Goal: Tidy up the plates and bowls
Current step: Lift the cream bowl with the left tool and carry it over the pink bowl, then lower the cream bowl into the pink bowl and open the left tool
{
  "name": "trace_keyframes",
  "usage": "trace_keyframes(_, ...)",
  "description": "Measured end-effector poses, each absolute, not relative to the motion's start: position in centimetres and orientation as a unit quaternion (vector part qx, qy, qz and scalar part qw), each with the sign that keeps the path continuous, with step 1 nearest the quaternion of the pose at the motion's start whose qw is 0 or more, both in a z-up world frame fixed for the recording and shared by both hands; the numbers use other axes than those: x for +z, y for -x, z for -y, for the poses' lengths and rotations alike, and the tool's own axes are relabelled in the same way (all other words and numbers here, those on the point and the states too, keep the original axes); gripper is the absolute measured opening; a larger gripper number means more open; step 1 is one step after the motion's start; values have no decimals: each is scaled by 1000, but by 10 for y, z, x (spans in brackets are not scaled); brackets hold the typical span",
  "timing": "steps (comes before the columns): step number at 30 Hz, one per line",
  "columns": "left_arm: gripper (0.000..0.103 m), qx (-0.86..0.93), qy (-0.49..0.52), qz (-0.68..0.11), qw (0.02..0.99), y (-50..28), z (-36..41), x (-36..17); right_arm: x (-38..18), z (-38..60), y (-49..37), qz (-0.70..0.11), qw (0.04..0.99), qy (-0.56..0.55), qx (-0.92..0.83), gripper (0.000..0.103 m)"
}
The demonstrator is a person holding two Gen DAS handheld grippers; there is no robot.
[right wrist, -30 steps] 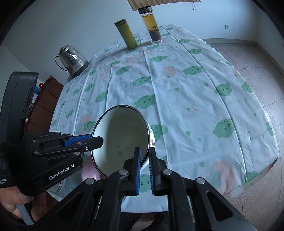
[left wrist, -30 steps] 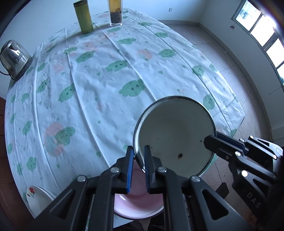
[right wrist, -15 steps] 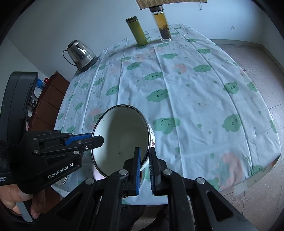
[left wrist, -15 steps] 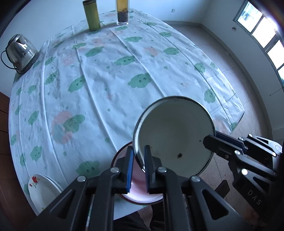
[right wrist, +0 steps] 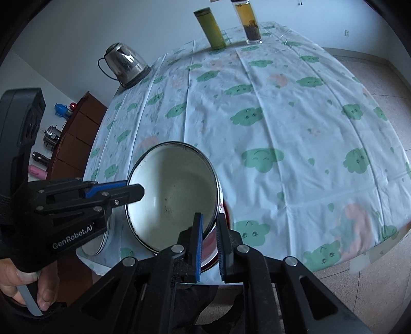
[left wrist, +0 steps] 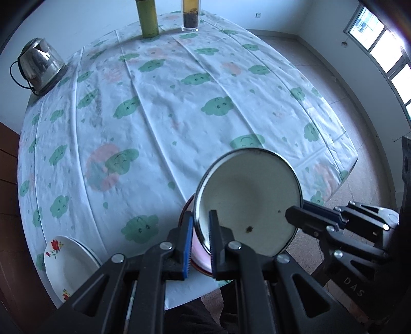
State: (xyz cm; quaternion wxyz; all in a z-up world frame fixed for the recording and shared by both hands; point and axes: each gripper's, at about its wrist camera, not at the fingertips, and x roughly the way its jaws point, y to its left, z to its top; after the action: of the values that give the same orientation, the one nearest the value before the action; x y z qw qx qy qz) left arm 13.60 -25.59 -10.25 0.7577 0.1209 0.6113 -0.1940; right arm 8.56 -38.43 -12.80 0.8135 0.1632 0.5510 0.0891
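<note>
Enamel bowl point(left wrist: 248, 200) rim pinched between both grippers' fingers point(left wrist: 188, 239), seemingly above pink plate point(left wrist: 199, 259).

The bowl point(left wrist: 246, 200) sits above a plate point(left wrist: 197, 254) at the desk's point(left wrist: 167, 115) near edge, kettle point(left wrist: 38, 64) far left, two bottles point(left wrist: 147, 18) behind.

The enamel bowl point(left wrist: 248, 195) hides most of the pink bowl point(left wrist: 199, 253) beneath it.
</note>
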Motion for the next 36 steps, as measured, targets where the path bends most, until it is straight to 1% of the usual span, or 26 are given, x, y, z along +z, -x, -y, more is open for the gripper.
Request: trace_keyframes(36, 8, -186, -129, -639, 735, -124, 243, -136, -160, 370, -79, -589, 785, -163, 98, 12)
